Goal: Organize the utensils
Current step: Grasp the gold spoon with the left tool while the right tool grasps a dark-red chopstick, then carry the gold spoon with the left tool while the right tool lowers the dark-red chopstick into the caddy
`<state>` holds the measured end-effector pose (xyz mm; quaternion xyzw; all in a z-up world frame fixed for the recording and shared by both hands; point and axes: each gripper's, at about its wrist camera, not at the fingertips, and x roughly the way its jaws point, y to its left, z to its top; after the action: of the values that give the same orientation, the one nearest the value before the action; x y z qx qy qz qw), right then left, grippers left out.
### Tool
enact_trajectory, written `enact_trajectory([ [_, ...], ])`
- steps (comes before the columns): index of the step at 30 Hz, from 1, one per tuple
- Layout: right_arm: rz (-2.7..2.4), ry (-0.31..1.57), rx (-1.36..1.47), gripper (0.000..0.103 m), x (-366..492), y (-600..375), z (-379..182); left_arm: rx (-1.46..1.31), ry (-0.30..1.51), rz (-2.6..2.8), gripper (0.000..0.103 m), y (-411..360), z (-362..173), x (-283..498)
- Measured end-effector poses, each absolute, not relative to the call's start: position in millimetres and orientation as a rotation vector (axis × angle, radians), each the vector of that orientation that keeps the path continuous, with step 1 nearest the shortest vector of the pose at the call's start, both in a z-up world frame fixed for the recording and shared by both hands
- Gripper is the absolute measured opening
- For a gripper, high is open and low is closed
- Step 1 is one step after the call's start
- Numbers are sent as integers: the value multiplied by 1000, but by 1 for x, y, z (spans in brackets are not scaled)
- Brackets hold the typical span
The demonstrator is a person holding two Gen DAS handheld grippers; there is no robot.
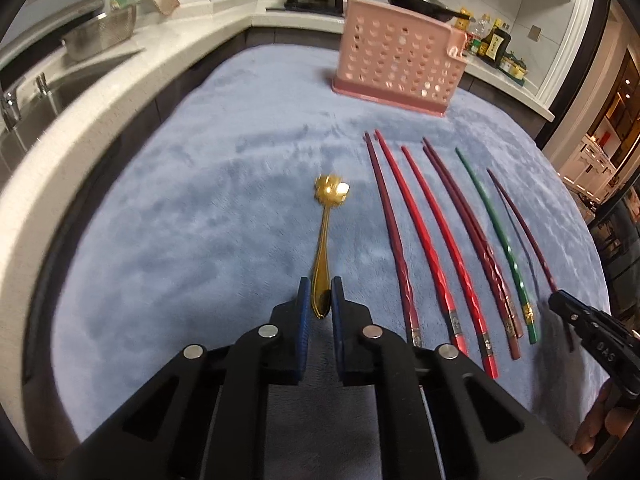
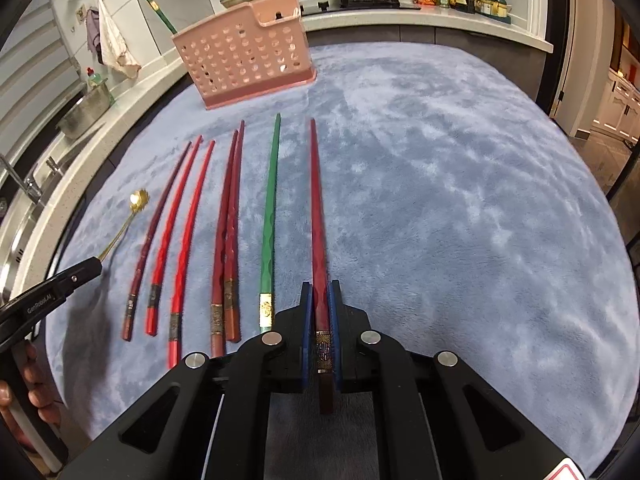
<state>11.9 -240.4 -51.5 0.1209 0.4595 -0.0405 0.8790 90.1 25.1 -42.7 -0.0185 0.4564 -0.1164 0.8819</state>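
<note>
On my left wrist camera, the left tongs (image 1: 320, 296) are closed on the handle end of a gold spoon (image 1: 325, 240), whose flower-shaped bowl points away toward the far side of the blue cloth (image 1: 200, 220) covering the worktop. Right of the spoon I see a row of chopsticks (image 1: 432, 240) lying roughly parallel on the cloth, red and dark red ones, then a green chopstick (image 1: 496, 240) near the right end. At the right edge the right tongs (image 1: 560, 300) grip the near end of a dark red chopstick (image 1: 520, 220). A pink perforated holder (image 1: 400, 64) stands upright at the far side of the cloth, with a green stick rising from behind its left end. Beyond it are a stove with pans, bottles to the right, and a sink at far left. On my right wrist camera, the right tongs (image 2: 320, 312) are closed on the dark red chopstick (image 2: 318, 220), clamped near its decorated band, tip pointing away. Just left lies the green chopstick (image 2: 269, 220), then the other chopsticks (image 2: 192, 240) further left. At the left edge the left tongs (image 2: 94, 266) hold the gold spoon (image 2: 124, 224). The pink holder (image 2: 244, 60) stands at the far left.
</note>
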Motion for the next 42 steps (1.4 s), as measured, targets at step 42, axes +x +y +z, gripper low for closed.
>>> enact_trajectory([
  [42,18,427,329,7,148,-298,182,-57,481,-327,1,-19,181,229],
])
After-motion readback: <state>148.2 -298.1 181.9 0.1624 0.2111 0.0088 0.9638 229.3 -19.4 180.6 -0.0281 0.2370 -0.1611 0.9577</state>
